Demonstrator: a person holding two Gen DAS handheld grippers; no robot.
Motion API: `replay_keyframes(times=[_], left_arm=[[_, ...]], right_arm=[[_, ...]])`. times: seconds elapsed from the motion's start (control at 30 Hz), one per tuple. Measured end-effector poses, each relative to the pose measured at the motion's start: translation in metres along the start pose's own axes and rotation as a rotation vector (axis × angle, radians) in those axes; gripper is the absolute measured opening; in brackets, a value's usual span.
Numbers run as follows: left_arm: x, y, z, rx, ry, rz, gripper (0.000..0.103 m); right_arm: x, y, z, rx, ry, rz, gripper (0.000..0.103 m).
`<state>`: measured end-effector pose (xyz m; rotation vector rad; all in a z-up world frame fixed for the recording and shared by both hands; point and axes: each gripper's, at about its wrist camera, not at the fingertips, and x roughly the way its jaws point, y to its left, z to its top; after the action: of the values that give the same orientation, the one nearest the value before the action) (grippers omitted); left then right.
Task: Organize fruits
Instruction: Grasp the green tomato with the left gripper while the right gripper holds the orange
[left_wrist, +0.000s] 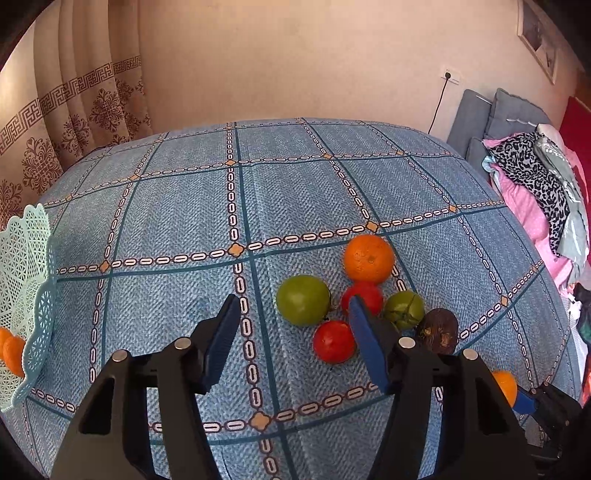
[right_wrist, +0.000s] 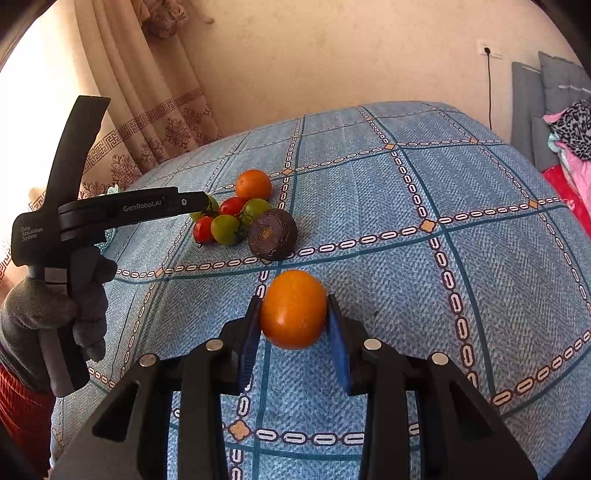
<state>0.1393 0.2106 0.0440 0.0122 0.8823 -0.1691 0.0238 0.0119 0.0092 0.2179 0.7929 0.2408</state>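
My right tongs grip a smooth, firm orange fruit across its widest part; my left tongs hang open over the worktop.

There are two red tomatoes and three green tomatoes. There are two oranges on the table, one dark brown fruit, and one pale green basket with more orange fruit.

Warm, bright daylight enters from the left through the curtain, which blows out to white glare in the right wrist view. Focus is sharp; fisheye bends the counter, corners dark.
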Motion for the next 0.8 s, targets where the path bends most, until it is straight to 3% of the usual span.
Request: replay_keyframes(times=[0.17,0.37,0.5,0.57,0.8], left_arm=[[0.017,0.003,0.004,-0.020,0.039,-0.039,0.039],[0.016,0.002,0.002,-0.040,0.030,-0.036,0.037],[0.003,0.005,-0.007,-0.058,-0.001,0.012,0.035],[-0.005,0.009,-0.011,-0.059,-0.016,0.045,0.028],[-0.039,0.017,-0.013,-0.043,-0.087,0.100,0.026]], right_arm=[[0.001,0.000,0.000,0.003,0.004,0.005,0.034],[0.001,-0.001,0.000,0.005,-0.002,0.012,0.034],[-0.001,0.002,0.000,-0.006,-0.010,0.009,0.034],[-0.001,0.003,-0.001,-0.006,-0.009,0.008,0.034],[-0.004,0.005,-0.002,-0.002,-0.017,-0.008,0.034]])
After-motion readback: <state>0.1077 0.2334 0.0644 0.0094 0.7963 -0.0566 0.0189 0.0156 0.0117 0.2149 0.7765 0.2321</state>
